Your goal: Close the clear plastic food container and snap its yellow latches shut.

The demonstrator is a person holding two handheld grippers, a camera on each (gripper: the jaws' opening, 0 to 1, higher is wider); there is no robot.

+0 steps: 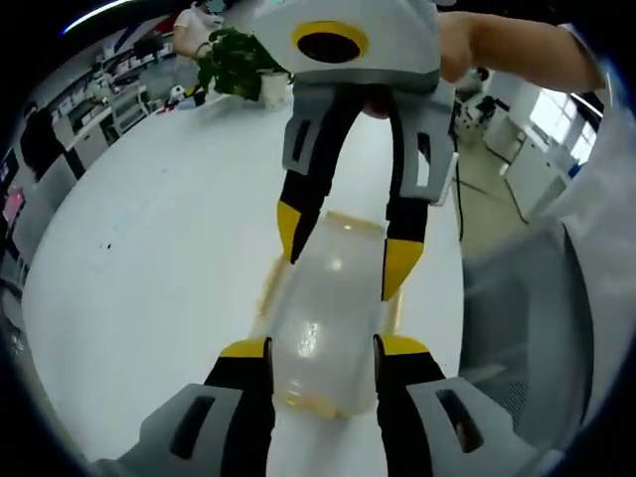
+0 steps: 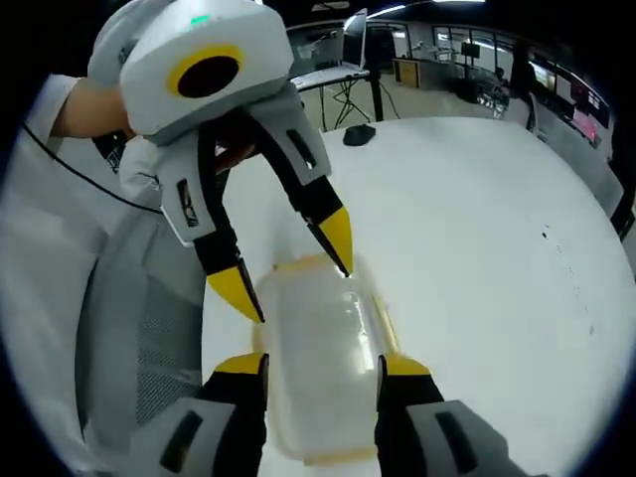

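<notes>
The clear plastic food container [image 1: 320, 298] lies on the white table [image 1: 149, 268] with its lid on. Pale yellow latches [image 1: 395, 310] show along its edges. My left gripper [image 1: 323, 346] straddles one end, and its jaws rest against both sides. From the opposite end my right gripper [image 1: 345, 248] reaches down over the other end, one yellow tip on each side. In the right gripper view the container [image 2: 318, 338] sits between the right gripper's [image 2: 323, 365] jaws, and the left gripper [image 2: 286, 263] clamps the far end. A yellow latch [image 2: 385, 320] lies along the right edge.
A grey mesh chair [image 1: 527, 328] stands at the table's edge beside the container, also in the right gripper view [image 2: 129, 328]. A potted plant [image 1: 238, 62] and a dark computer mouse [image 2: 360, 134] sit far off on the table. A person's forearm [image 1: 517, 50] holds the right gripper.
</notes>
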